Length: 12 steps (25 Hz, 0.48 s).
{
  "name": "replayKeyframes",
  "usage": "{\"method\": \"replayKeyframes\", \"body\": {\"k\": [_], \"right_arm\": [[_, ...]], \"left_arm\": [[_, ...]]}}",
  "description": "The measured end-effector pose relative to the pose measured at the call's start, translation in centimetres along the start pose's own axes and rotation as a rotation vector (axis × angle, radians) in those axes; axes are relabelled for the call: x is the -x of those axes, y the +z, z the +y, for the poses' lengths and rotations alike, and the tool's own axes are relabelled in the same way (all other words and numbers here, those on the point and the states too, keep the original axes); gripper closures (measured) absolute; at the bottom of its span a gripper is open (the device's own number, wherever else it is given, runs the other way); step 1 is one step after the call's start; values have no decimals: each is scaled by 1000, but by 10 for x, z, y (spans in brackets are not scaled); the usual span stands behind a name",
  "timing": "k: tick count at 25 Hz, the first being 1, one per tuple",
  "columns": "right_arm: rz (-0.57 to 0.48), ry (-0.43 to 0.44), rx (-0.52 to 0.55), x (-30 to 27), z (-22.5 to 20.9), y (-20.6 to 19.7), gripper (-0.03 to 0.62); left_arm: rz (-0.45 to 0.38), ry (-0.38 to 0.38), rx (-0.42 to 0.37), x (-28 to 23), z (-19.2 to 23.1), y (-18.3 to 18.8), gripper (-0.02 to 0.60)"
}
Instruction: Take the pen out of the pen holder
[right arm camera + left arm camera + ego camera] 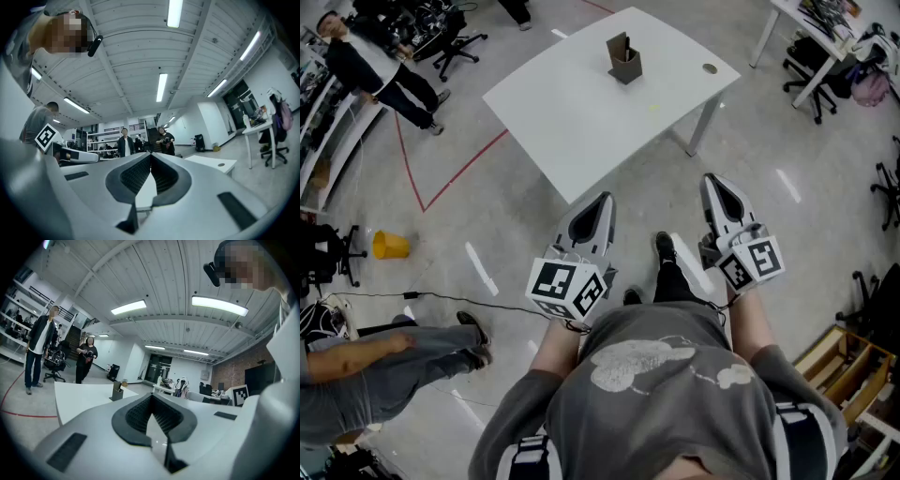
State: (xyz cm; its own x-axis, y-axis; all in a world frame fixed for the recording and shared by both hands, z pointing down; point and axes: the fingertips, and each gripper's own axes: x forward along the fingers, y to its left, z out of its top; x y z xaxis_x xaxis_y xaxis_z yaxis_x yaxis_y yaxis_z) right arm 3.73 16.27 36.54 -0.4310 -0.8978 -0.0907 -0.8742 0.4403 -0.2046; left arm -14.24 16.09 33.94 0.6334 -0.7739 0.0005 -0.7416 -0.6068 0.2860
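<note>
Two grippers were held out level over the grey floor, both short of the table. At far left a standing person (pixel 375 70) in dark clothes was near red tape lines (pixel 450 178), and a yellow object (pixel 391 246) lay on the floor further down. The left gripper (pixel 602 202) had its jaws clenched together with nothing between them, its tip near the nearest corner of the white table (pixel 572 117) but not touching it. Toward the far side of that table the pen holder (pixel 624 66) stood upright, well apart from both grippers, with the dark pen (pixel 626 45) standing inside it. The right gripper (pixel 713 183) was likewise clenched and empty, over the floor near a table leg (pixel 701 127). At far right an office chair (pixel 811 80) stood beside another desk
</note>
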Motion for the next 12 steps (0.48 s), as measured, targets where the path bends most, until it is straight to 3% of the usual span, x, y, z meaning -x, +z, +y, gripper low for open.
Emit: {"method": "replayKeyframes", "body": {"k": [12], "right_arm": [[18,73,-18,-102,-105,13,588]], "left_arm": [[8,60,-12,-127,33,7,574]]}}
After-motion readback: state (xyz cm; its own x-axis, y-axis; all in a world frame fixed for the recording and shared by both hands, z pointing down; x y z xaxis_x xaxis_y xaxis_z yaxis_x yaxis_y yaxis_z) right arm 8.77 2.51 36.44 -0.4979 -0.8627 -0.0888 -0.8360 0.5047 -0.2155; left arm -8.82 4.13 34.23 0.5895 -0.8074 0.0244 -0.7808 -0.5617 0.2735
